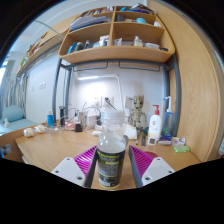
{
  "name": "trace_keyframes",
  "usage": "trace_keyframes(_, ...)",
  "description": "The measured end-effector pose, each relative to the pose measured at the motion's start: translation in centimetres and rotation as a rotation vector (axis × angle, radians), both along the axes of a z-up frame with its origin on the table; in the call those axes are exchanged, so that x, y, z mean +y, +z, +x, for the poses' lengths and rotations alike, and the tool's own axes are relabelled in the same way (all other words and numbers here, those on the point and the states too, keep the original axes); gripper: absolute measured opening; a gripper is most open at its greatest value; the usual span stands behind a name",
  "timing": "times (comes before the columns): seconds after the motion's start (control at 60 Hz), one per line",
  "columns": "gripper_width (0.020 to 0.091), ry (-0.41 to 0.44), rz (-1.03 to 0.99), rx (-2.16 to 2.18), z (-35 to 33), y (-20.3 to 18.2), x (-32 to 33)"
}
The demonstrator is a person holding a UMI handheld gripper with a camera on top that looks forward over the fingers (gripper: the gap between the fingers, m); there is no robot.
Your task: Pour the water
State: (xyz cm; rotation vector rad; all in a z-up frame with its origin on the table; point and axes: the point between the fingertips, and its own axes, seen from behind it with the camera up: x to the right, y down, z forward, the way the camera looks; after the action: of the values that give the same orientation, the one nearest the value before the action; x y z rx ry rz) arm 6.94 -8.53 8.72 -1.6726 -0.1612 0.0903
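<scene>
Looking forward along my gripper [112, 166], I see a clear plastic bottle [111, 152] standing upright between the two fingers, its dark label facing me and its neck rising above the fingertips. The magenta pads [86, 158] flank the bottle on either side and appear to sit right against its body, so I read the fingers as pinched onto it, though the contact line itself is partly hidden by the bottle's curve. Beyond the bottle stretches a wooden desk [50, 148] crowded with small items. Just to the right of the bottle, further back, stands a white bottle with a red top [155, 124], and near it a small wooden figure [137, 107] rises against the white wall. Off to the left on the desk sit a few small white cups [34, 130] and some dark containers whose details I cannot make out. Above everything hangs a wooden shelf unit [115, 40] holding assorted boxes and objects. A strip of light [92, 77] glows under the shelf.
</scene>
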Motion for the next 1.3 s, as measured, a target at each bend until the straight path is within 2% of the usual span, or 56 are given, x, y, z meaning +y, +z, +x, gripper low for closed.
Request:
trace_keyframes(0.067,0.0519,0.0,0.008,0.02,-0.2,-0.2,0.6)
trace_keyframes(0.1,0.0437,0.003,0.012,0.027,-0.3,-0.2,0.9)
trace_keyframes(0.2,0.0387,-0.011,0.039,0.04,-0.3,0.0,1.1)
trace_keyframes(0.317,0.0271,-0.019,0.056,0.041,-0.2,0.1,1.1)
trace_keyframes(0.55,0.0253,-0.006,0.033,0.022,0.1,0.2,1.0)
trace_keyframes(0.617,0.0252,-0.036,0.039,-0.046,1.9,1.1,0.8)
trace_keyframes(0.717,0.0253,-0.093,0.042,-0.243,5.9,2.5,1.7)
trace_keyframes(0.883,0.0254,-0.126,0.053,-0.743,10.4,3.9,5.6)
trace_keyframes(1.1,0.0255,-0.056,0.127,-1.362,9.7,5.8,10.6)
trace_keyframes(1.3,0.0254,0.022,0.179,-1.775,8.6,5.2,13.2)
